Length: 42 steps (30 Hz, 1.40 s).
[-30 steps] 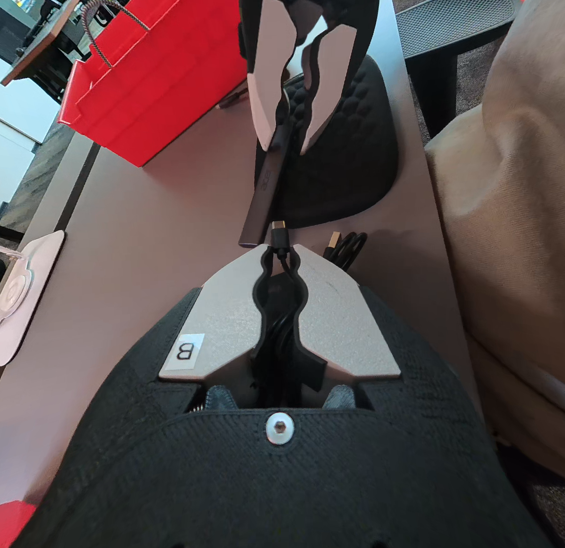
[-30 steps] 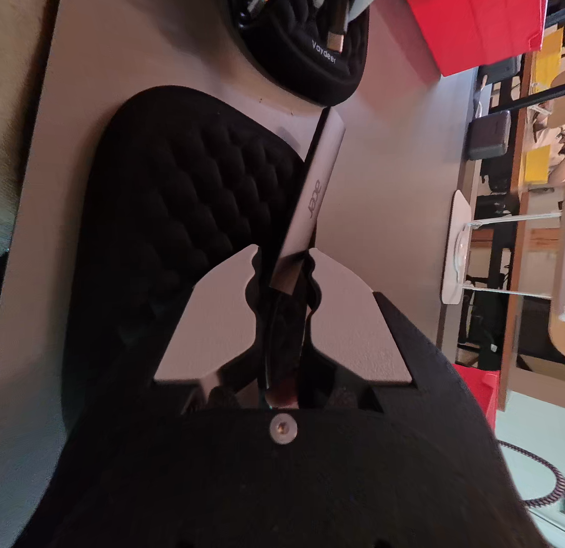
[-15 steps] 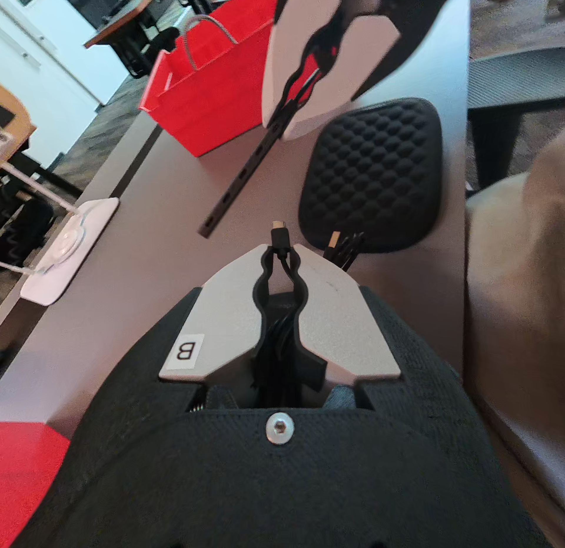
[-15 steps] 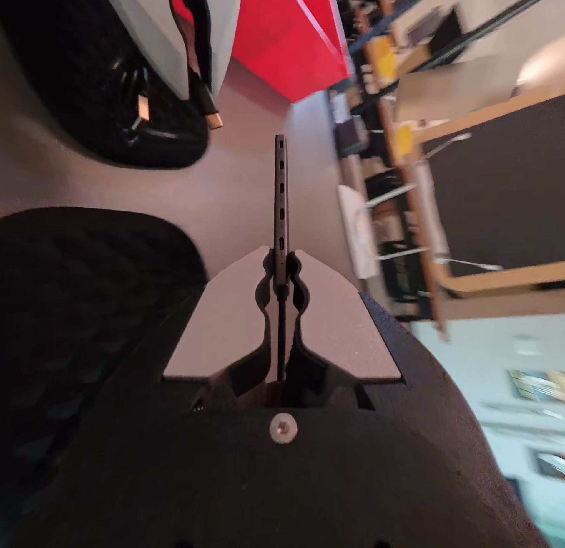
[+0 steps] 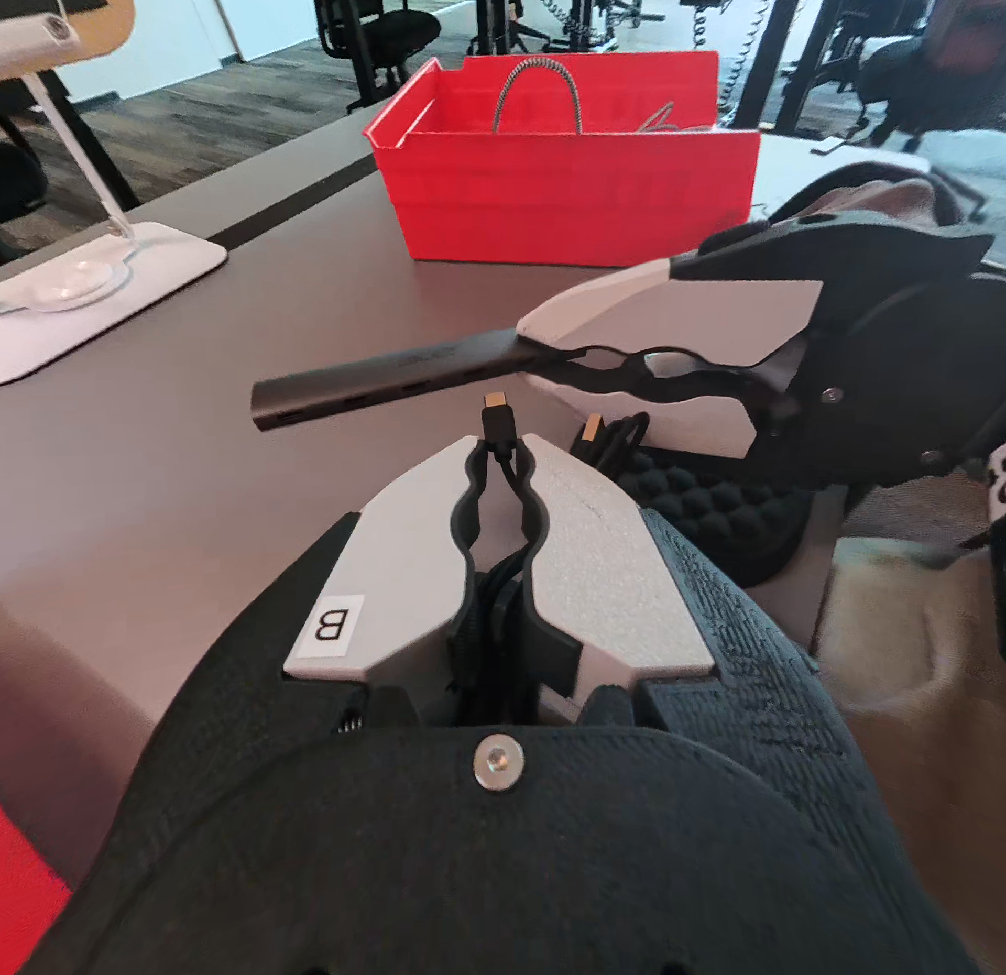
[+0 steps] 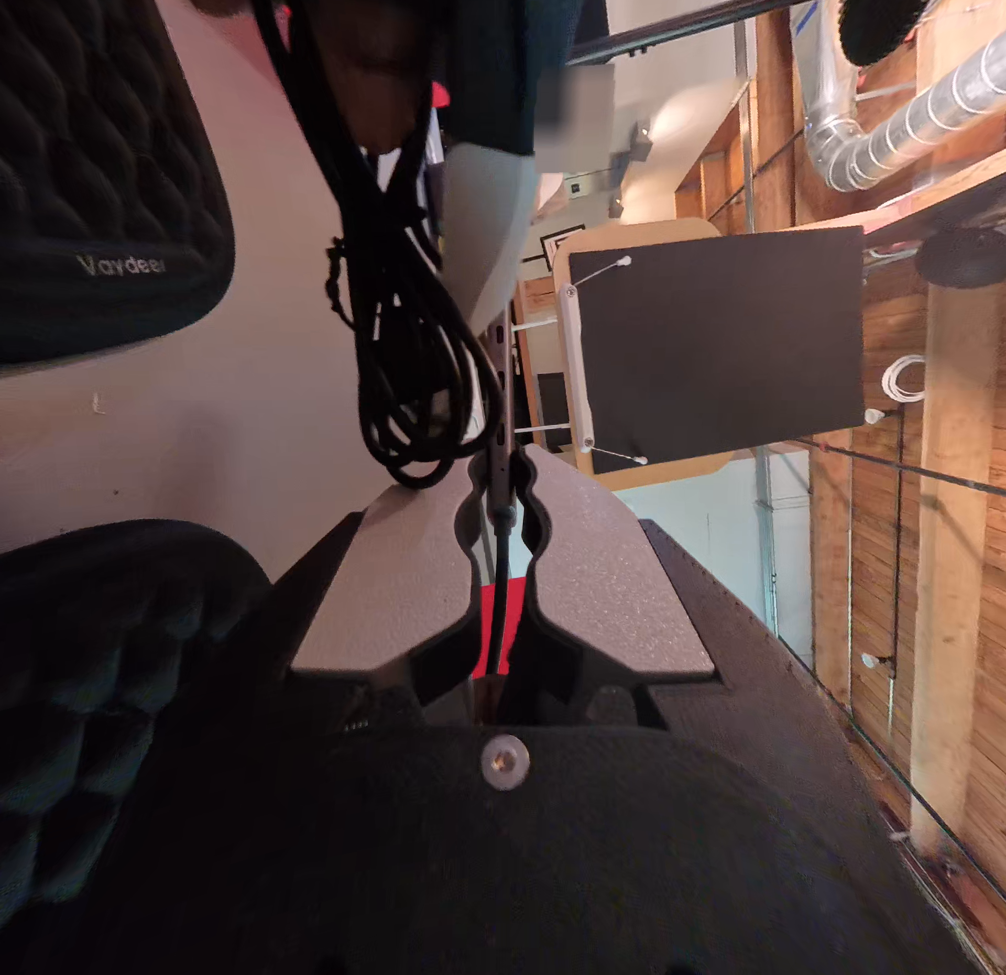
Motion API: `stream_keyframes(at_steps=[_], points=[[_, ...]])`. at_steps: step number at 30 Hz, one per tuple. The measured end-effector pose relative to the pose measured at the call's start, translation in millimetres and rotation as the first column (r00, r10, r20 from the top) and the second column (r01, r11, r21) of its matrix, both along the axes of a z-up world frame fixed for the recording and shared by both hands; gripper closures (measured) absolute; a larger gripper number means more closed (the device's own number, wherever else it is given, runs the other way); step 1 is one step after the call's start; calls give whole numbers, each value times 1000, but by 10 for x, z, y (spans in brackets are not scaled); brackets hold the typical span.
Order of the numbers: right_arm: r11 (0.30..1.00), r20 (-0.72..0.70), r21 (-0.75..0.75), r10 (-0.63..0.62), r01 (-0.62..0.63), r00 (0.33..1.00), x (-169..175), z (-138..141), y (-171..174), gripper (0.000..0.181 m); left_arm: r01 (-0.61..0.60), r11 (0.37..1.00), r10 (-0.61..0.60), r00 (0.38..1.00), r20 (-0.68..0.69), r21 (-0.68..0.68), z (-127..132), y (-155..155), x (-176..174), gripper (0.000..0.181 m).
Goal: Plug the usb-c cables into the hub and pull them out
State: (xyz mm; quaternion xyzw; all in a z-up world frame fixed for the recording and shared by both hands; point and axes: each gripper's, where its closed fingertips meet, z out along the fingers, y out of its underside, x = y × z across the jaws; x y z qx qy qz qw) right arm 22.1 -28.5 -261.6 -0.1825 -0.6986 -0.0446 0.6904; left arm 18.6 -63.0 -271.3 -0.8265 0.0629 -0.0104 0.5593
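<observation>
My left gripper [image 5: 498, 442] is shut on a black usb-c cable [image 5: 496, 421]; its metal plug tip points at the hub's side ports, a short gap away. The dark grey hub [image 5: 381, 383] is held level above the table by my right gripper [image 5: 536, 358], which comes in from the right. In the right wrist view my right gripper [image 6: 503, 467] is shut on the hub [image 6: 501, 404], seen edge-on. The cable's coiled black loops [image 6: 419, 350] hang from the left gripper just left of the hub.
A red bin [image 5: 566, 187] with a braided cable stands at the back of the dark table [image 5: 163, 404]. A black quilted pad [image 5: 702, 502] lies under the right gripper, with a second plug [image 5: 593, 426] on it. A white stand base [image 5: 98, 290] is at left. The grippers' ends are close to 4 centimeters from one another.
Both grippers swung round. The hub went from pointing down and away to lying level across the left wrist view, its ports now facing the plug. Both stay shut.
</observation>
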Motion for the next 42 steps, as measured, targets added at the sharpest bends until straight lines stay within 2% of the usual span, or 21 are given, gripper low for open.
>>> stream_keyframes(at_steps=[6, 8, 11, 16, 23, 27, 32, 38, 42], points=[[998, 15, -24, 61, -60, 998, -33, -50, -109, 173, 11, 1000, -12, 999, -32, -27, -27, -26, -10, 173], [996, 15, -6, 85, -85, 996, -32, -53, -141, 173, 36, 999, -36, 999, -18, -18, -24, -36, 17, 173], [993, -1, -55, 104, -104, 995, -23, -31, -148, 173, 25, 1000, -24, 1000, 10, -15, -24, -53, -2, 173], [997, -24, 63, 55, -53, 998, -20, 31, -133, 173, -66, 998, 65, 997, -38, -14, -17, -45, -98, 173], [986, -13, 164, 29, -27, 999, -35, -44, -166, 173, -117, 990, 111, 990, -88, -73, -94, -33, -130, 173], [978, 0, 206, 26, -25, 1000, -32, -89, -181, 173, -108, 987, 99, 992, -74, -118, -155, -36, -131, 173], [941, 52, 306, 135, -144, 990, -19, -157, -271, 173, -77, 986, 59, 991, -122, -149, -214, -71, -132, 173], [916, 106, 236, 308, -325, 945, 135, -217, -359, 174, 123, 986, -132, 988, -81, -113, -264, -92, 14, 173], [881, 193, 135, 425, -453, 885, 332, -409, -493, 174, 219, 959, -228, 973, -31, -180, -462, -48, 192, 173]])
